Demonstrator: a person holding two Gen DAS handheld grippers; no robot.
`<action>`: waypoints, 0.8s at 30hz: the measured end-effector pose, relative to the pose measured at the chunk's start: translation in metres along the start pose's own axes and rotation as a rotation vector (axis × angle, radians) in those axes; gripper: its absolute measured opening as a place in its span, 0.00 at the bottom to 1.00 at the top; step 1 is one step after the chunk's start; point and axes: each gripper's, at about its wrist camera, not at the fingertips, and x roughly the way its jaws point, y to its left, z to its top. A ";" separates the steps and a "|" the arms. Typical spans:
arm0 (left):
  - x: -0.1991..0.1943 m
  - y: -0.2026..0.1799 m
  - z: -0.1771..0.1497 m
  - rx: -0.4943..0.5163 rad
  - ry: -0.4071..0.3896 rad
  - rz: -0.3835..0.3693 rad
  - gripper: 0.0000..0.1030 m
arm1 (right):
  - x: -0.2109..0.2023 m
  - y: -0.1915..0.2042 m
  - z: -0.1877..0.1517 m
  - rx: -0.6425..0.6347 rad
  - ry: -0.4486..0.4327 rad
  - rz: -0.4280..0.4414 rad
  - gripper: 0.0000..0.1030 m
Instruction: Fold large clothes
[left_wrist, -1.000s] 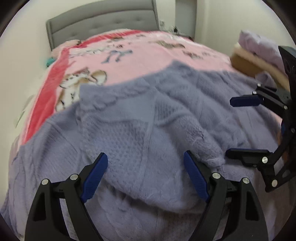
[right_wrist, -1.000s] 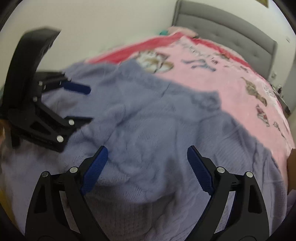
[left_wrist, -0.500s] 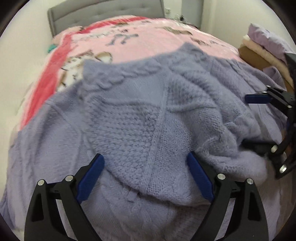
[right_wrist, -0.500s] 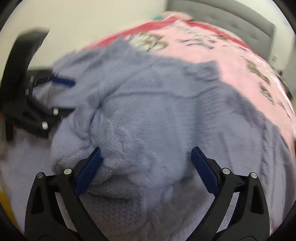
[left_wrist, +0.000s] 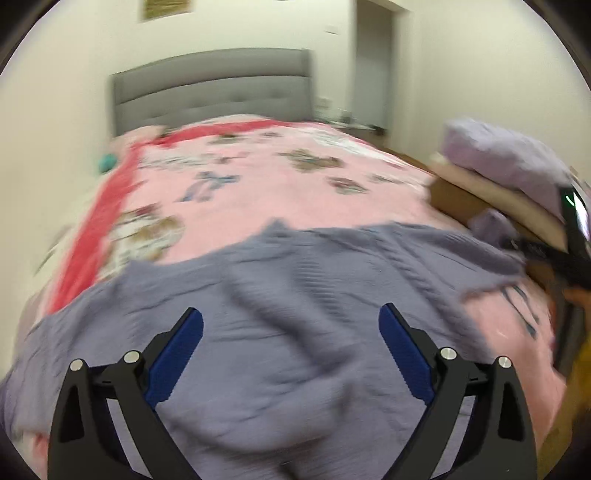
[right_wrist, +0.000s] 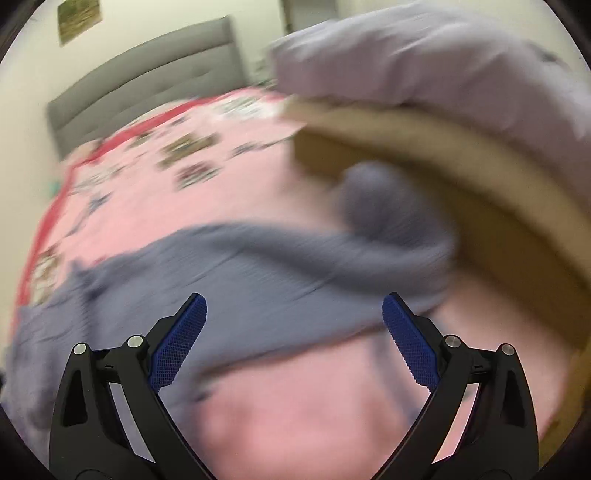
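Observation:
A large lavender knit sweater (left_wrist: 295, 332) lies spread and rumpled across the near part of a pink bedspread (left_wrist: 258, 184). My left gripper (left_wrist: 291, 347) is open and empty, held above the sweater's middle. My right gripper (right_wrist: 293, 332) is open and empty, over the sweater's right part (right_wrist: 258, 266), where a sleeve (right_wrist: 388, 214) bunches up toward the stack at the right. Part of the right gripper's body (left_wrist: 569, 236) shows at the right edge of the left wrist view. Both views are motion-blurred.
A stack of folded clothes, lilac on top (left_wrist: 509, 158) over beige, rests on a brown box (right_wrist: 406, 162) at the bed's right side. A grey headboard (left_wrist: 210, 88) and cream walls stand behind. The bed's red border (left_wrist: 96, 229) runs along the left.
Both grippers have pulled back and tilted up from the sweater. The right gripper has swung right toward the stack. The sweater lies flatter and wider than before.

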 end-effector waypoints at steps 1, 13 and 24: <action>0.012 -0.012 0.000 0.034 0.029 -0.027 0.91 | 0.005 -0.010 0.005 -0.007 -0.008 -0.035 0.89; 0.083 -0.035 -0.066 0.072 0.317 -0.029 0.91 | 0.107 -0.078 0.034 0.095 0.168 -0.188 0.46; 0.076 -0.030 -0.066 0.040 0.304 -0.069 0.95 | 0.059 -0.022 0.049 0.156 0.061 0.036 0.10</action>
